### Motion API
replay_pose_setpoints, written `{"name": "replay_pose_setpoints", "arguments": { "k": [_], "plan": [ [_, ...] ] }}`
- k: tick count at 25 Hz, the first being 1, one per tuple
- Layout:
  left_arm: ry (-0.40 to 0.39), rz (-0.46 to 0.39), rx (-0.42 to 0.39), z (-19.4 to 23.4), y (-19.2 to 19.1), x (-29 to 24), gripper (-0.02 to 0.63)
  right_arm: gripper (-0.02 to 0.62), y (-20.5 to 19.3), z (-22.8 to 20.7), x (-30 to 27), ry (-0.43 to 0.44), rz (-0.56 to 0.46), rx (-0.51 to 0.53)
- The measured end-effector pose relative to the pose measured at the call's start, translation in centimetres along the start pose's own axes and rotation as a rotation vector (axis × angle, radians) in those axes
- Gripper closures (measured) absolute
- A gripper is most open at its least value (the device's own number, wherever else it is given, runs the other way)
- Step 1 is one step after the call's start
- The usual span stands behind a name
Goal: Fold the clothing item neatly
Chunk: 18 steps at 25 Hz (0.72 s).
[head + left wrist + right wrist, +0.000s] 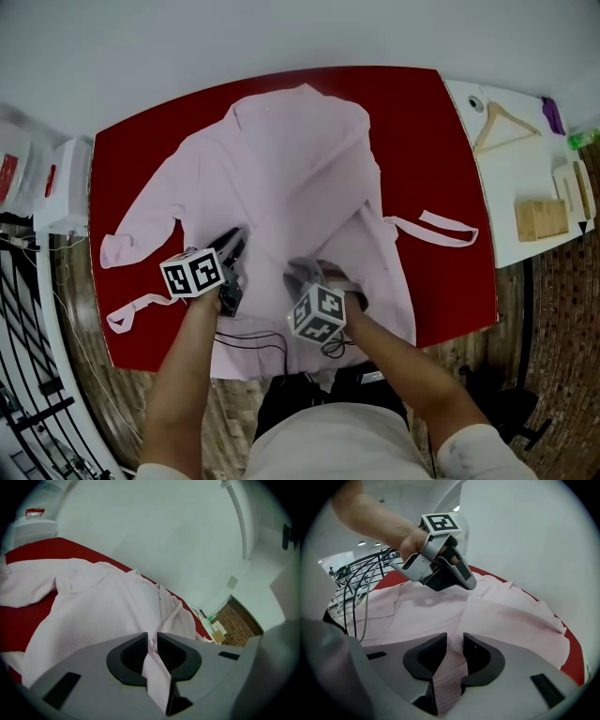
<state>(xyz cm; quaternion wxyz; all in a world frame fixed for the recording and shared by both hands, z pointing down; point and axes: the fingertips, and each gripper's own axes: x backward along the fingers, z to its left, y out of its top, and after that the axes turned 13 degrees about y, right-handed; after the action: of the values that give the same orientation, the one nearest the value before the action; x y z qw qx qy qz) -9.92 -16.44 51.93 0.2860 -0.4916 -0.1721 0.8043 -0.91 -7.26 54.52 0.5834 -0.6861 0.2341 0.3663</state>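
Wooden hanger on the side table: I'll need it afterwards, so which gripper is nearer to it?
Right. The right gripper is over the robe, on the side toward the hanger; the left gripper is beside it, farther away.

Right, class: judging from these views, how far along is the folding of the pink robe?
Barely started. Done: the robe lies spread on the red table, one sleeve stretched out sideways. In hand: the left gripper pinches a fold of its lower front; cloth sits between the slightly parted fingers of the right gripper. Left: the sleeve, the sides and the final folds.
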Motion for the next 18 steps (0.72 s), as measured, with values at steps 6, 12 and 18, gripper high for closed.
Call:
{"name": "replay_pose_setpoints", "arguments": {
  "k": [6,12,18],
  "plan": [
    [-0.006,-0.029,-0.028,-0.7,-0.2,1.5,0.551,0.463,0.7,0.0,0.9,-0.012,-0.040,0.020],
    [0.016,-0.074,-0.039,-1.3,-0.2,4.5,0.551,0.463,1.2,0.6,2.6,-0.023,-0.071,0.047],
    [0.103,-0.140,0.007,-0.5,-0.8,8.8,0.551,0.463,1.4,0.7,4.6,-0.018,-0.110,0.096]
  ]
}}
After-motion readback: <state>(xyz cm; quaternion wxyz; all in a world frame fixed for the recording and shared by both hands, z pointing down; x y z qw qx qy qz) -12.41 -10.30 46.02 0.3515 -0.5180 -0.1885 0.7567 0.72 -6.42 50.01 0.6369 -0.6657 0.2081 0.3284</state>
